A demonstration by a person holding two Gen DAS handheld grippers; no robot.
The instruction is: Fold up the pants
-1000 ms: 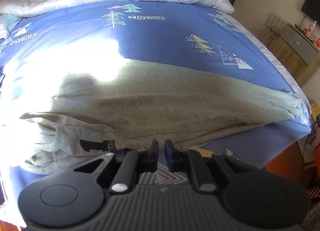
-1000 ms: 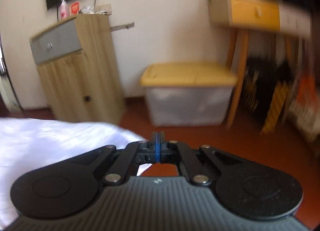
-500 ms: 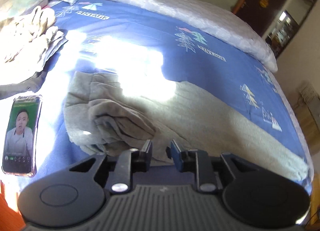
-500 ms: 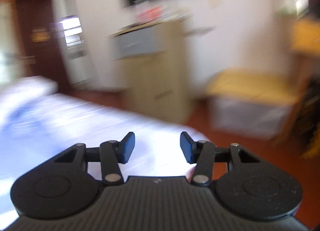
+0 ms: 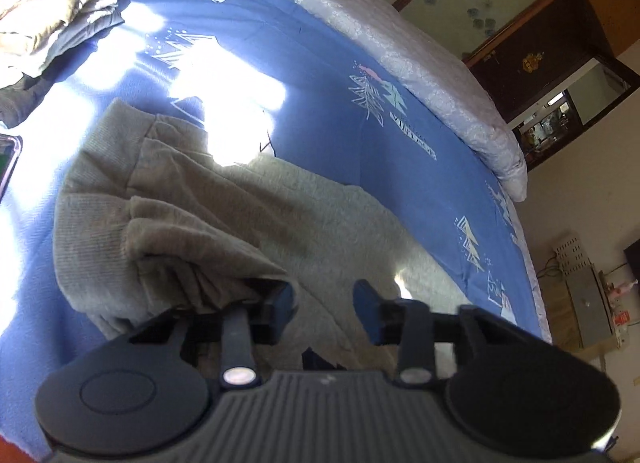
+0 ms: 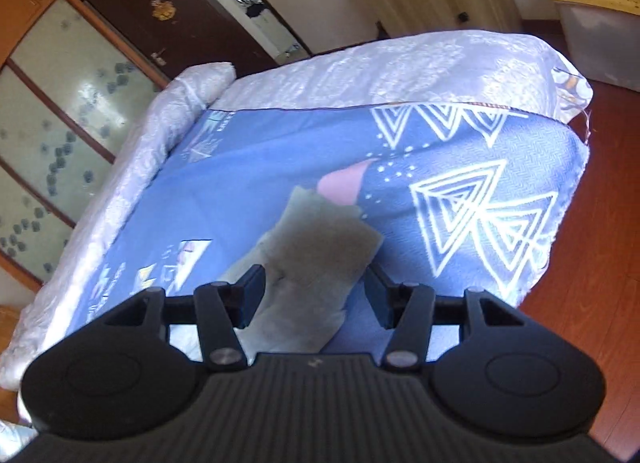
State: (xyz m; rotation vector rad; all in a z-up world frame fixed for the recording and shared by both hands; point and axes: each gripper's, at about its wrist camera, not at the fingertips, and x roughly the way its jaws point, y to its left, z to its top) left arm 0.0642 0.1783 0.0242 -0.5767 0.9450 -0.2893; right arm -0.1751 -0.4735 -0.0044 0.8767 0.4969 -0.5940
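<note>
Left gripper (image 5: 324, 303) jaws are seen apart over the bunched grey pants (image 5: 224, 215); right gripper (image 6: 316, 295) jaws, just opened wider, are held unclamped above the cuff (image 6: 320, 239).

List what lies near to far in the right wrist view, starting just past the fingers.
Grey pants leg end → pink patch on the blue bedsheet → white quilt at the bed's far edge → dark wooden door at the back.

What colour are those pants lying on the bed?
Light grey. The pants show best in the left wrist view, spread over the blue patterned bedsheet.
</note>
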